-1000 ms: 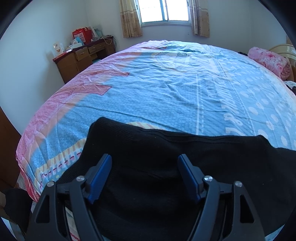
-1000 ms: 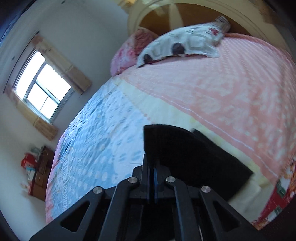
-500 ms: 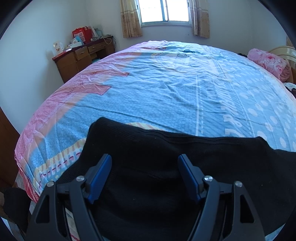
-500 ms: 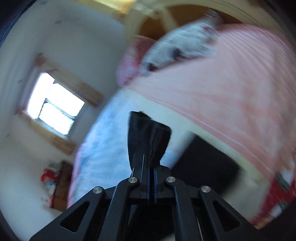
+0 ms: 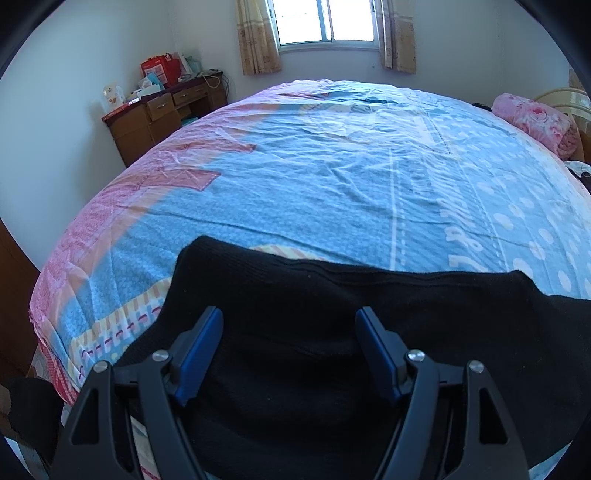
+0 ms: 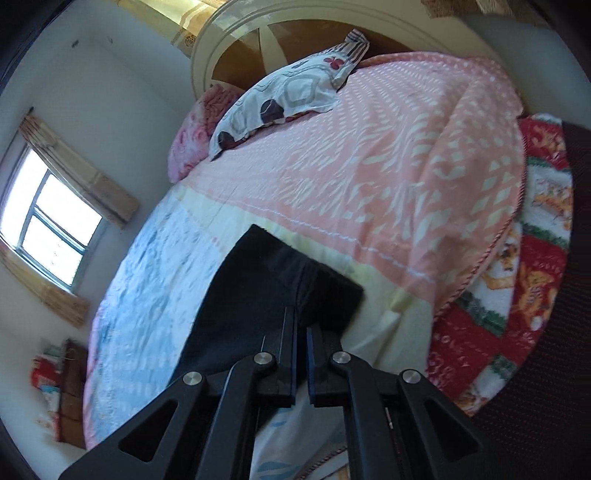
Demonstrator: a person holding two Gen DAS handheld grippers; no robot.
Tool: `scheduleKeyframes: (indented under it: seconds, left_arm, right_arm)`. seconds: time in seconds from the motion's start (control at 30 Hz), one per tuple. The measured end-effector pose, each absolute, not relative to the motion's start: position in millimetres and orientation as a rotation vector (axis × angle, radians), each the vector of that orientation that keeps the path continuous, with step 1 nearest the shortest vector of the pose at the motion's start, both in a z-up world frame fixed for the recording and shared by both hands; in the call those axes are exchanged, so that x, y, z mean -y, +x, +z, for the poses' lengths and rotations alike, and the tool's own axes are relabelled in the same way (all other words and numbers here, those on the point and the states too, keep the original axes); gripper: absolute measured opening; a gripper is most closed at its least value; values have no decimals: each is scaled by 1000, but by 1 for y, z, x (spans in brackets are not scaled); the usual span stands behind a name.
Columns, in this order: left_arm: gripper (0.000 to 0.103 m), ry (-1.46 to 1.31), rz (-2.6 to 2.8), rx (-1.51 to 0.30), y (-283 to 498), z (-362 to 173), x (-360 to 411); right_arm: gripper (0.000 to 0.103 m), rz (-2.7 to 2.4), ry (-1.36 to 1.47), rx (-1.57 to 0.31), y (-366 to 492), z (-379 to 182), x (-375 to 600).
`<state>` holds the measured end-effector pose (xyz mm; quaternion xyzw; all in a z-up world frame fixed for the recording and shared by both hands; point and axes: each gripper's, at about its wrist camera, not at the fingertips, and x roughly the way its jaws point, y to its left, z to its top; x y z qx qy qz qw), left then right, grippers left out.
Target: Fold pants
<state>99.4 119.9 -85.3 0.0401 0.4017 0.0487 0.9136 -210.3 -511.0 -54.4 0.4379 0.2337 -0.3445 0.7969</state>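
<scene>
Black pants (image 5: 332, 332) lie across the near edge of the bed (image 5: 332, 184). My left gripper (image 5: 290, 314) hovers over them, open, with its blue pads (image 5: 207, 339) wide apart and only flat cloth beneath. In the right wrist view the pants (image 6: 258, 288) lie as a folded dark panel on the pale strip of the bedcover. My right gripper (image 6: 302, 321) is shut, its tips pinching the near edge of that black cloth low over the bed. The rest of the pants is hidden under the grippers.
A wooden desk (image 5: 162, 110) with boxes stands by the far left wall under a window (image 5: 325, 22). A pink rolled blanket (image 5: 535, 122) and a patterned pillow (image 6: 288, 92) lie at the headboard (image 6: 295, 29). A red patterned blanket (image 6: 517, 295) hangs off the bed's side.
The right gripper came down with the pinched cloth, and the cloth that stood bunched above its tips now lies flat on the bed. The left gripper has not moved.
</scene>
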Motion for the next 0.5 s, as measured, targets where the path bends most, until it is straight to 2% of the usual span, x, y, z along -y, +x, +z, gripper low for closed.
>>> scheduleKeyframes:
  seconds: [0.1, 0.23, 0.33, 0.5]
  left_arm:
    - [75, 67, 84, -814, 96, -80, -124]
    - [75, 91, 99, -777, 88, -73, -126]
    - [75, 119, 80, -744, 81, -66, -120]
    - [77, 192, 10, -699, 65, -65, -94]
  right_arm:
    - [9, -884, 833, -515, -212, -39, 501]
    - [14, -1123, 452, -438, -203, 4, 454]
    - [15, -853, 333, -433, -177, 17, 417]
    - [15, -343, 341, -636, -92, -17, 350]
